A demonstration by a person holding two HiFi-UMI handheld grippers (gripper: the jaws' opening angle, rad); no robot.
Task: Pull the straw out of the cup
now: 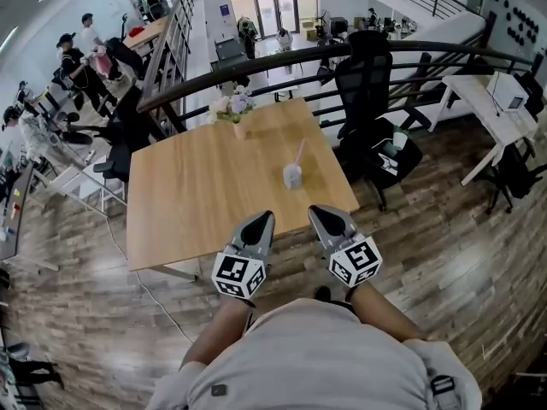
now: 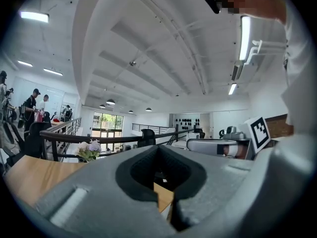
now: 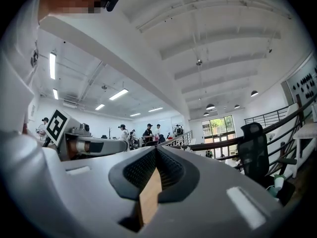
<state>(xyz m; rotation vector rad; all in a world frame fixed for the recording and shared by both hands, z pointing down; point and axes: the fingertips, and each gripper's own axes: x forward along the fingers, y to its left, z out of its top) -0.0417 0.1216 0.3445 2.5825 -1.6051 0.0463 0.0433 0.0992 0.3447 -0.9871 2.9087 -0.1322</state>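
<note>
A small clear cup [image 1: 292,177] with a pink straw [image 1: 298,152] leaning out of it stands on the wooden table [image 1: 197,195], right of the middle. My left gripper [image 1: 266,219] and right gripper [image 1: 317,212] hover side by side at the table's near edge, well short of the cup, both pointing at it. Each has its jaws shut with nothing between them. In the left gripper view the left gripper [image 2: 157,148] has its tips closed, and in the right gripper view the right gripper [image 3: 156,148] does too. Neither gripper view shows the cup.
A vase of flowers [image 1: 233,109] stands at the table's far edge. A black railing [image 1: 282,58] runs behind it, with a black office chair [image 1: 367,84] at the far right corner and a white desk [image 1: 487,114] further right. People stand at the far left.
</note>
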